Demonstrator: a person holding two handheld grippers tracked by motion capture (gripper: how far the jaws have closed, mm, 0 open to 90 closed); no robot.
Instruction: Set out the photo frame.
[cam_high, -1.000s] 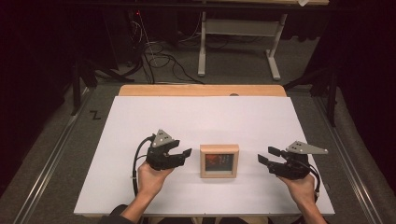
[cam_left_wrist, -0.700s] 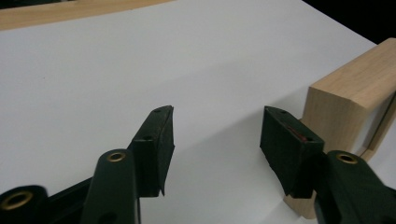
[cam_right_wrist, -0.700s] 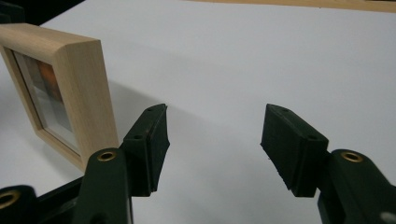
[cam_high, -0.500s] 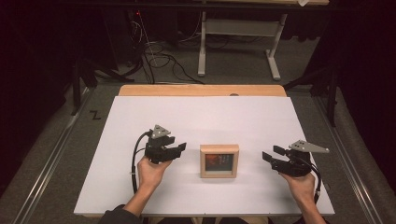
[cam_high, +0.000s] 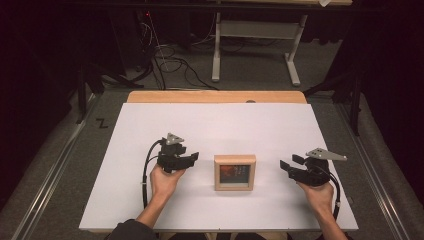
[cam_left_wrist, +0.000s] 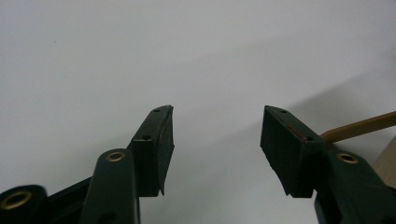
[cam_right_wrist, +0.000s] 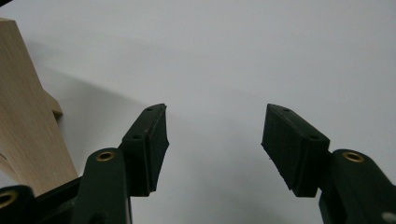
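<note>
While flat on the white tabletop (cam_high: 260, 130), small wooden picture frame (cam_high: 235, 172) flanked by two empty hand-held grippers.

Lay midway between left hand-held gripper (cam_high: 192, 159) and right hand-held gripper (cam_high: 286, 167), touched by neither, the left one nearer. Both seen with jaws spread wide, nothing between the pads (cam_left_wrist: 164, 140) in the left gripper view nor between those (cam_right_wrist: 156, 135) in the right gripper view, pale wood edge (cam_right_wrist: 28, 112) just beside the latter. Judged light and stiff, with smooth wood likely to slide on the sheet; glazed centre probably fragile. Best taken by opposite outer rails of the wooden border, pinched squarely, clear of the pane.
</note>
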